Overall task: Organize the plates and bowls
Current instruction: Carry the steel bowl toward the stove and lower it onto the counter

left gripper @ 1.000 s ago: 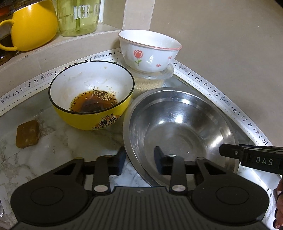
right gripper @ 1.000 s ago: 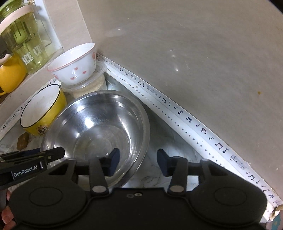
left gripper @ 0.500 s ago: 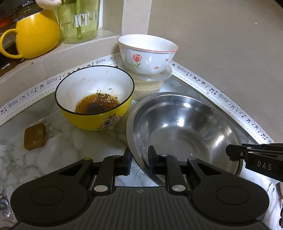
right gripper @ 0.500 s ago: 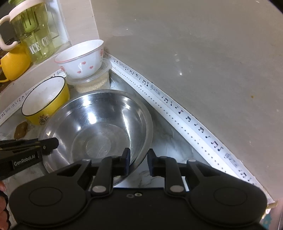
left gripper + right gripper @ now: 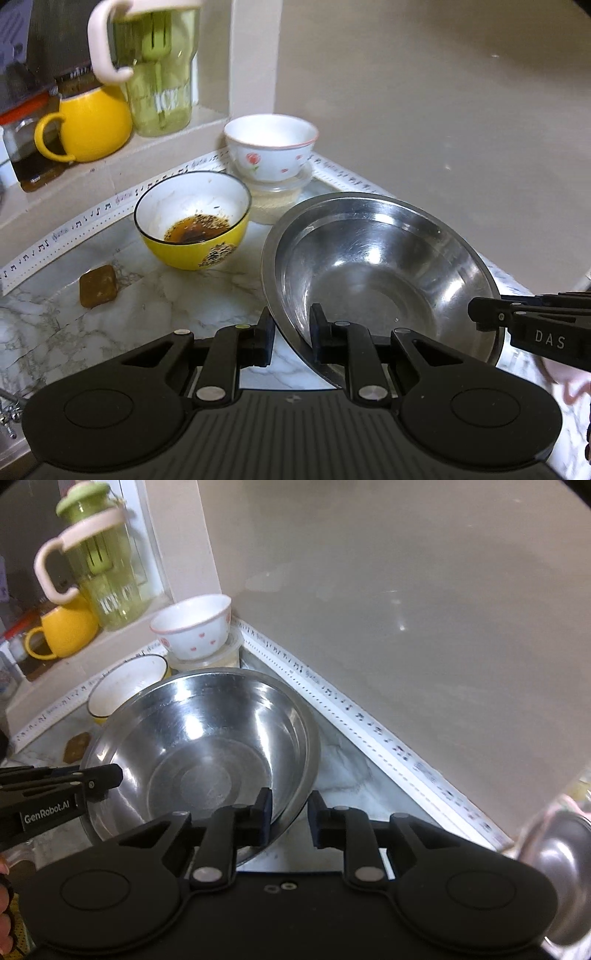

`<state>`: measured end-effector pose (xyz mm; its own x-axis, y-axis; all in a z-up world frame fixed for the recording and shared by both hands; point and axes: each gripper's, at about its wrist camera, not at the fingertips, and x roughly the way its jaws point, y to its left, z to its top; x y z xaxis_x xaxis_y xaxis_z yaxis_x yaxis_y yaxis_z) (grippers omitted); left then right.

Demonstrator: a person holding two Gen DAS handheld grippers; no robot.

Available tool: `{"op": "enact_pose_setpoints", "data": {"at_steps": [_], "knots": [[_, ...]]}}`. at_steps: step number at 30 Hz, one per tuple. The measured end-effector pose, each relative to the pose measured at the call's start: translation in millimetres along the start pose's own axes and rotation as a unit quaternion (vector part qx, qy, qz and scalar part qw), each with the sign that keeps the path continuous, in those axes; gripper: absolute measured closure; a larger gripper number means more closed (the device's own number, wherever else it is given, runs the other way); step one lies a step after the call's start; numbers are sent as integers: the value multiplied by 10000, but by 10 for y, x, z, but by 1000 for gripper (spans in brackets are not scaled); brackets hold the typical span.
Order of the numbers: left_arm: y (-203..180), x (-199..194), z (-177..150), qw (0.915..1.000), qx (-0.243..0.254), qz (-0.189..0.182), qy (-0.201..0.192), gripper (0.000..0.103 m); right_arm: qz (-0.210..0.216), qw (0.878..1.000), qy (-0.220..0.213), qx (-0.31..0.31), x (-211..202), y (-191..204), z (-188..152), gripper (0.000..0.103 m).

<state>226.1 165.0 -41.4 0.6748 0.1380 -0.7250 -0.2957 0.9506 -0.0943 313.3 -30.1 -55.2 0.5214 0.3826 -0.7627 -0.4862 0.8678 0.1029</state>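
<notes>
Grippers left and right each pinch the steel bowl's rim on opposite sides, so you carry it level, clear of the yellow bowl.

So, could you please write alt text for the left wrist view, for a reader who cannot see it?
The left gripper clamps the near rim of a steel bowl, while the right gripper grips its right rim. Behind, on the marble counter, stand a yellow bowl with brown residue and a flowered white bowl on a plastic tub.
</notes>
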Motion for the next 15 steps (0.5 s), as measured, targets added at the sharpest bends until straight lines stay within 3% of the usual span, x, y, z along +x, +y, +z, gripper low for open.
{"op": "enact_pose_setpoints", "data": {"at_steps": [15], "knots": [[-646,-956,-350,9962,564,-472,-460,85,-292,9969,-585,437,-1136,-264,-520,81]]}}
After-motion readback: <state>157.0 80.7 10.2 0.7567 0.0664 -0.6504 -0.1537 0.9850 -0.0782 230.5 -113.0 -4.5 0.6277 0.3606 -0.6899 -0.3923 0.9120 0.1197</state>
